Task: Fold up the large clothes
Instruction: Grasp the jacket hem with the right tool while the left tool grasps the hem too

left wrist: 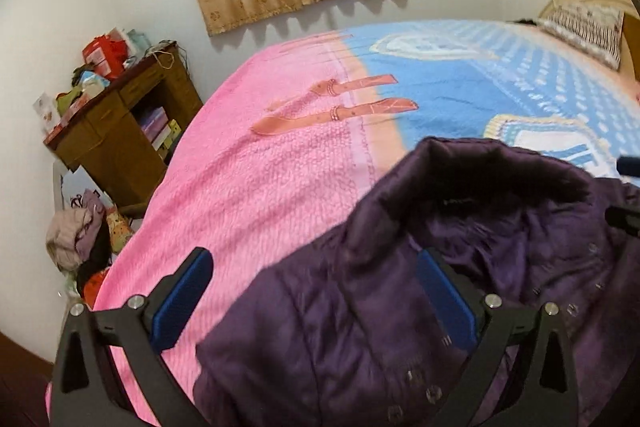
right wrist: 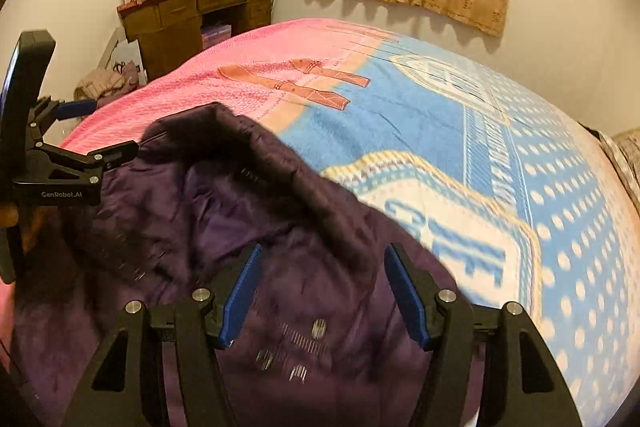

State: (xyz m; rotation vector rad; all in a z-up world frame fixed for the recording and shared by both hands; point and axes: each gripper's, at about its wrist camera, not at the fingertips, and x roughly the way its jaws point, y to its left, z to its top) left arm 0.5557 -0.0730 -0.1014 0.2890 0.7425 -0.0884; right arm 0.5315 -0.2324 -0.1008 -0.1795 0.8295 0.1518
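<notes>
Purple padded jacket (right wrist: pixel 280 267) lies bunched on the near part of the bed (left wrist: pixel 260 187), its dark collar standing up toward the far side. The left gripper (left wrist: pixel 316 303) has its fingers spread, one above the pink blanket, one above the jacket, pinching nothing. The right gripper (right wrist: pixel 324 295) also has spread fingers above the cloth. I think the slippery fabric may slide or bunch if only one layer gets pinched, and the fold becomes crooked.
</notes>
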